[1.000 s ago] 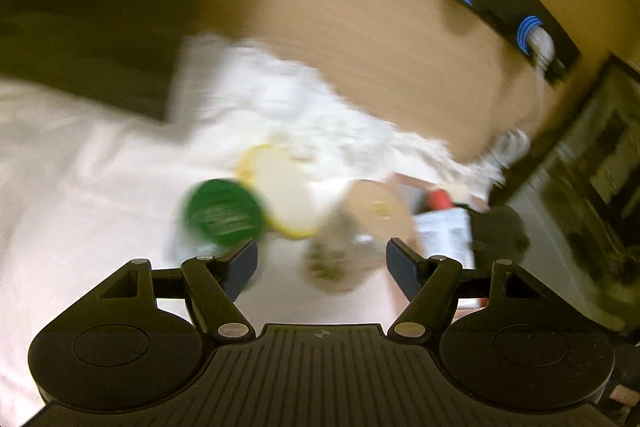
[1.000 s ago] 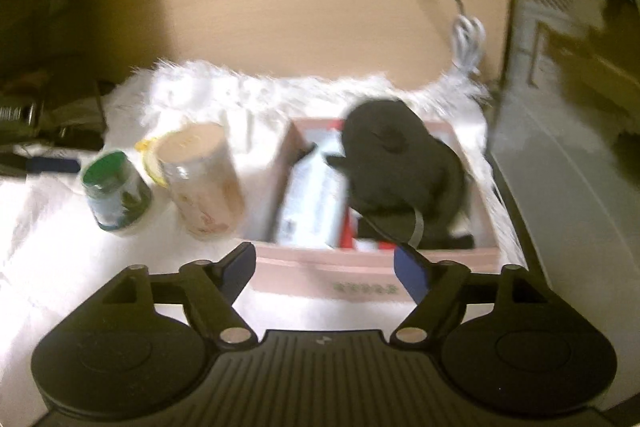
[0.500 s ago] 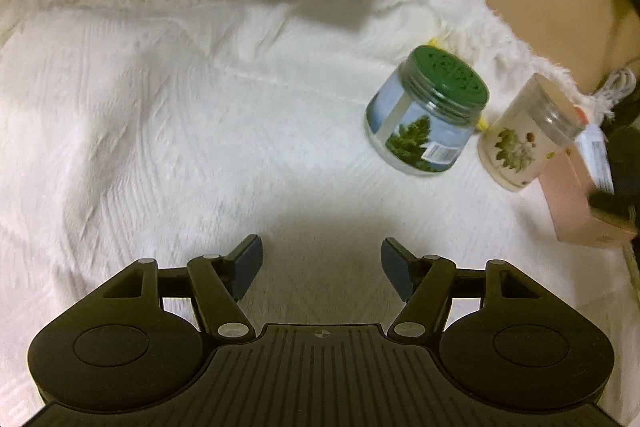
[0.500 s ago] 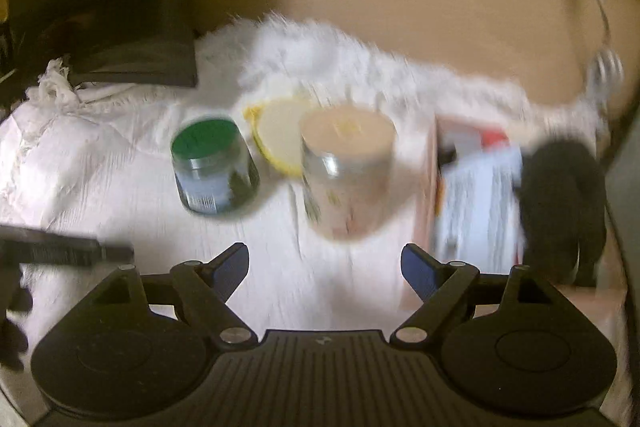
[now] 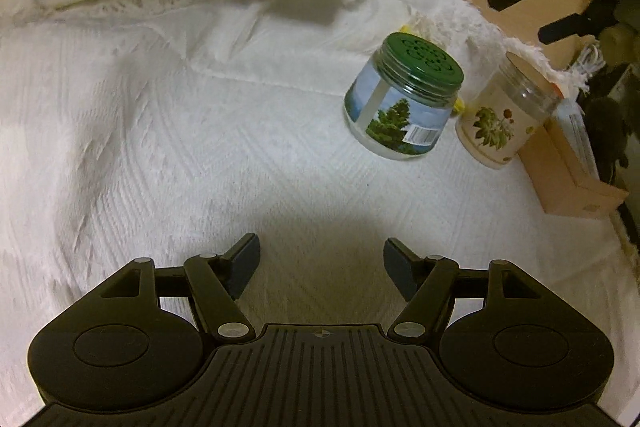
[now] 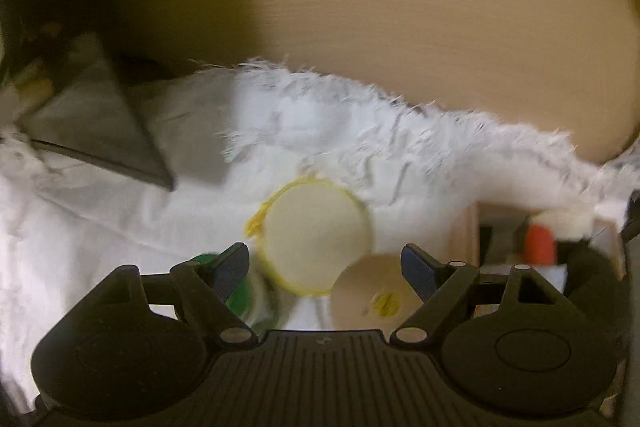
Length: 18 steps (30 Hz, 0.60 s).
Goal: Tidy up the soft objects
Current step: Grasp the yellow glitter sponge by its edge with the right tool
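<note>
Risk assessment: the right tongs (image 6: 324,267) travel above a tight cluster of the green-lidded jar (image 5: 404,107), the floral jar (image 5: 504,119) and the round yellow-edged pad (image 6: 316,235), and the right wrist view is smeared by motion. A descent made at this pace could clip a jar lid and tip the jar onto the white textured cloth (image 5: 160,147), which is soft and rumpled and gives a poor footing. The pad lies flat on the cloth just behind the two jars, close against them; a low, thin item of this kind is likely to slip out from between the pads, or the fingertips may gather a fold of cloth along with it. The pink cardboard box (image 5: 568,175) stands just beside the floral jar, so a sideways sweep could push either item. In the left wrist view the pad shows only as a yellow sliver behind the green-lidded jar. Tongs state: the left tongs (image 5: 320,263) are spread wide and opening a little further, with only bare cloth below the gap; nothing is held or touched. The right tongs are likewise spread wide and released; the pad and jar tops lie beyond the fingertips, and no contact shows.
</note>
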Each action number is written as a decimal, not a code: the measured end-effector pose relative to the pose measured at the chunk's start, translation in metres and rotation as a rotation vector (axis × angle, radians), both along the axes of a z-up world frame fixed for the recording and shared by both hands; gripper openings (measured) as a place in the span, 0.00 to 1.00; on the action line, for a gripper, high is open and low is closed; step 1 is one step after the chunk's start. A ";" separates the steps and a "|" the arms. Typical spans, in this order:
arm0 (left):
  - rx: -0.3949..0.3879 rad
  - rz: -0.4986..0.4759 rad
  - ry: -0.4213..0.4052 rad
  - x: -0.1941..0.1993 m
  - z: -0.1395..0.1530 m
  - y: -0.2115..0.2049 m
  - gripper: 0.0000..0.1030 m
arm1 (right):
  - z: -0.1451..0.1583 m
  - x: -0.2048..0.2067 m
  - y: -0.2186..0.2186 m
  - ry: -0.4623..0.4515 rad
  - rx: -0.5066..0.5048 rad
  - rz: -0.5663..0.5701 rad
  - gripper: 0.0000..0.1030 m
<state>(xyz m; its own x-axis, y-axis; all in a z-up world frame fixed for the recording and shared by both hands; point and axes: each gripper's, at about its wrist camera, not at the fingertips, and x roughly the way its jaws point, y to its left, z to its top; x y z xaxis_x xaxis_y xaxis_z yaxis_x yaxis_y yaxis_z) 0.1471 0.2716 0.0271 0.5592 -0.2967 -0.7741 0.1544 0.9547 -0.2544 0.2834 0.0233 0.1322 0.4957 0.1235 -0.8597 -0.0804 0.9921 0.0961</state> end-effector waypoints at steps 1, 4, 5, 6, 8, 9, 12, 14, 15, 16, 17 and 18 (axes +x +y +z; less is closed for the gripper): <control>-0.003 0.003 -0.006 -0.001 0.000 0.001 0.69 | -0.001 0.009 0.001 0.029 -0.008 0.007 0.81; -0.015 0.019 -0.040 -0.007 -0.003 0.005 0.61 | -0.015 0.035 0.000 0.149 0.057 -0.003 0.81; -0.033 0.040 -0.042 -0.009 -0.004 0.008 0.56 | -0.022 0.043 0.001 0.189 0.085 -0.006 0.82; -0.078 0.065 -0.037 -0.010 -0.004 0.015 0.55 | -0.028 0.051 0.006 0.189 0.074 -0.019 0.82; -0.168 0.099 -0.025 -0.011 -0.007 0.028 0.53 | -0.036 0.064 0.018 0.175 0.015 -0.037 0.81; -0.189 0.106 -0.019 -0.012 -0.007 0.033 0.51 | -0.042 0.072 0.024 0.171 0.027 -0.044 0.81; -0.173 0.110 -0.026 -0.017 -0.002 0.040 0.47 | -0.062 0.096 0.043 0.210 0.049 -0.054 0.81; -0.168 0.109 -0.043 -0.021 0.002 0.043 0.47 | -0.079 0.106 0.052 0.260 0.017 -0.067 0.75; -0.166 0.111 -0.054 -0.024 0.006 0.045 0.47 | -0.086 0.108 0.054 0.277 0.009 -0.067 0.70; -0.168 0.107 -0.070 -0.026 0.011 0.047 0.47 | -0.089 0.108 0.053 0.289 0.000 -0.072 0.58; -0.173 0.099 -0.093 -0.028 0.016 0.049 0.47 | -0.090 0.106 0.049 0.298 -0.005 -0.076 0.52; -0.179 0.093 -0.118 -0.029 0.024 0.050 0.47 | -0.086 0.103 0.042 0.297 0.012 -0.067 0.48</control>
<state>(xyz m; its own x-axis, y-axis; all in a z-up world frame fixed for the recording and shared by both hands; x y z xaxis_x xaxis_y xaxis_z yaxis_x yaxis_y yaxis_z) 0.1179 0.3216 0.0506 0.6738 -0.3668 -0.6414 0.1070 0.9074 -0.4065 0.3860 0.0653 0.0459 0.2302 0.1096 -0.9669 0.0185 0.9930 0.1170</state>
